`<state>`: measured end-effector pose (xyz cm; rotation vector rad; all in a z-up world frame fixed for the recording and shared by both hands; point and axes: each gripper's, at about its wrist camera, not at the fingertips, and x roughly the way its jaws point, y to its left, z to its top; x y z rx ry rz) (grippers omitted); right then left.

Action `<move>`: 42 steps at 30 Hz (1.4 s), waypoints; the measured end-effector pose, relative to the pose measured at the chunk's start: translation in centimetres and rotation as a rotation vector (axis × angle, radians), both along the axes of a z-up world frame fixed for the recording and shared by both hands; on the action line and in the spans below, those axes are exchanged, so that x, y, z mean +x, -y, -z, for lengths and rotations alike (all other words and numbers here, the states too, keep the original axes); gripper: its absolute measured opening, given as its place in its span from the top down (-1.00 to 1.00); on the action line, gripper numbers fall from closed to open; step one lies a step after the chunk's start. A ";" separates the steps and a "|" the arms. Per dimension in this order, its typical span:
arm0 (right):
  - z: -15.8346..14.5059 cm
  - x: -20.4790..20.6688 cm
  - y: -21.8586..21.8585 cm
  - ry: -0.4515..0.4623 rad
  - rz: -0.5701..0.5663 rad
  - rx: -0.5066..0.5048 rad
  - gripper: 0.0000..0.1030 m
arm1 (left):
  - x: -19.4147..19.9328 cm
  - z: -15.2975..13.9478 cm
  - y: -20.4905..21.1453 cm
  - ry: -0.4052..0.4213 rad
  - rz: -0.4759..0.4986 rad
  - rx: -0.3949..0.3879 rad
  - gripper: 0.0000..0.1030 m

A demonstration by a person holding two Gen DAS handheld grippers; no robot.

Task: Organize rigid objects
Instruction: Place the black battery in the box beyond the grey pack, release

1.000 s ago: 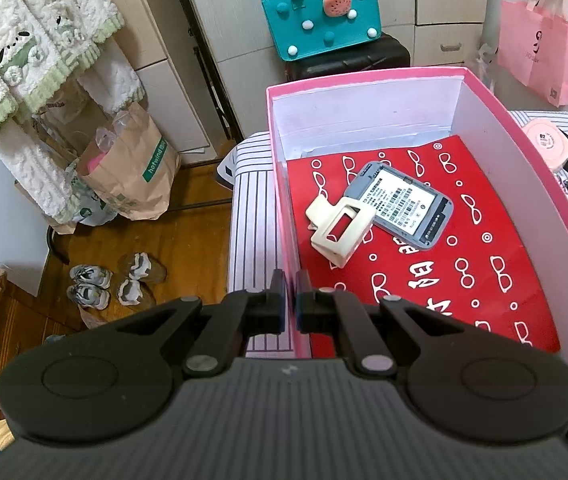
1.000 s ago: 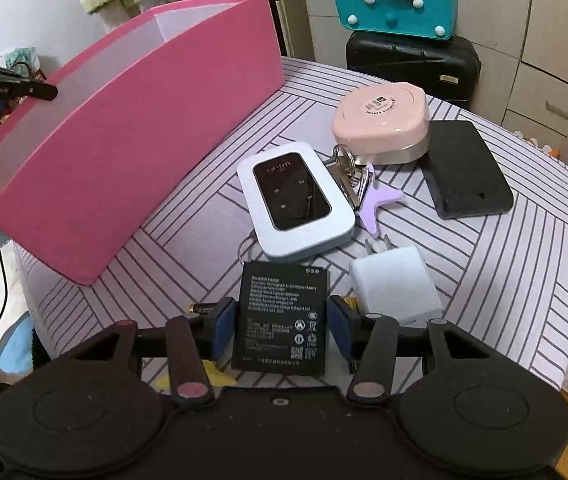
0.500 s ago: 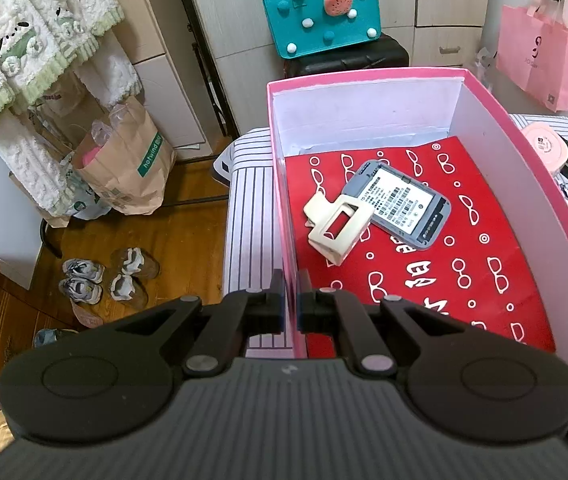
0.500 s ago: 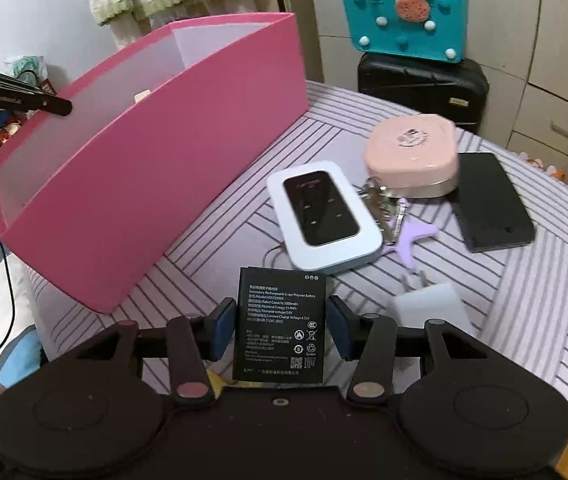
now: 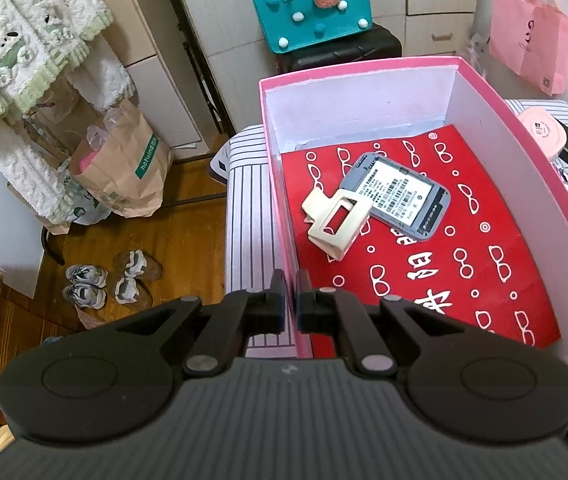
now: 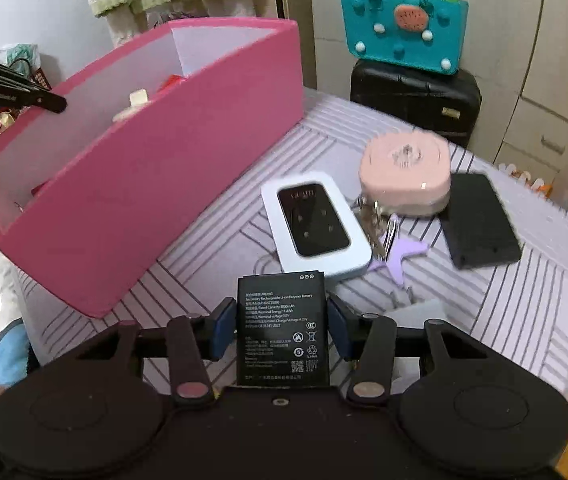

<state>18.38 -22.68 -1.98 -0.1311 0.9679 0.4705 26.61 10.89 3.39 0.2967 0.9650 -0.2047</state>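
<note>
My right gripper (image 6: 281, 326) is shut on a flat black battery (image 6: 281, 328), held above the striped table (image 6: 524, 320). The pink box (image 6: 155, 200) stands to its left. My left gripper (image 5: 290, 294) is shut on the near left wall of the pink box (image 5: 279, 184). Inside the box, on a red printed sheet (image 5: 484, 264), lie a grey device back (image 5: 398, 196) and a cream hair clip (image 5: 334, 222). On the table beyond the battery lie a white pocket router (image 6: 314, 226), keys with a purple tag (image 6: 392, 250), a pink round case (image 6: 404, 174) and a black wallet (image 6: 480, 222).
A white block (image 6: 424, 310) lies on the table just right of the right gripper. A black suitcase (image 6: 416, 100) with a teal bag (image 6: 404, 28) stands behind the table. Paper bags (image 5: 123, 168) and shoes (image 5: 111, 280) sit on the wooden floor at left.
My right gripper has lifted the battery off the table and drawn back, so the table items look farther away. The left gripper still holds the box wall in the same place.
</note>
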 end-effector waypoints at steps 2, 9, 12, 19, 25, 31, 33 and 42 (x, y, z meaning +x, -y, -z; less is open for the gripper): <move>-1.3 0.0 -0.3 0.028 -0.010 0.007 -0.05 | 0.1 -0.1 -0.1 -0.008 0.004 -0.010 0.93; -7.3 0.9 -2.7 0.173 -0.094 0.073 -0.05 | 0.2 0.0 -1.3 -0.013 -0.018 -0.089 0.93; -8.3 2.0 -5.0 0.204 -0.141 0.088 -0.05 | 0.0 0.0 -1.3 -0.002 -0.020 -0.091 0.93; -8.4 6.0 -11.6 0.230 -0.271 0.011 -0.05 | 0.0 0.1 -1.1 0.005 -0.016 -0.089 0.93; -5.8 11.5 -15.1 0.178 -0.282 -0.165 -0.05 | 0.2 0.1 -1.2 -0.004 0.005 -0.085 0.92; -3.1 14.9 -16.8 0.085 -0.296 -0.293 -0.03 | 0.2 0.1 -1.5 -0.005 -0.007 -0.108 0.92; -2.7 14.9 -16.8 0.073 -0.309 -0.295 -0.02 | 0.2 0.1 -1.6 -0.005 -0.013 -0.118 0.92; -4.6 13.7 -14.4 0.098 -0.227 -0.169 0.12 | 0.2 0.1 -1.4 0.002 -0.006 -0.107 0.92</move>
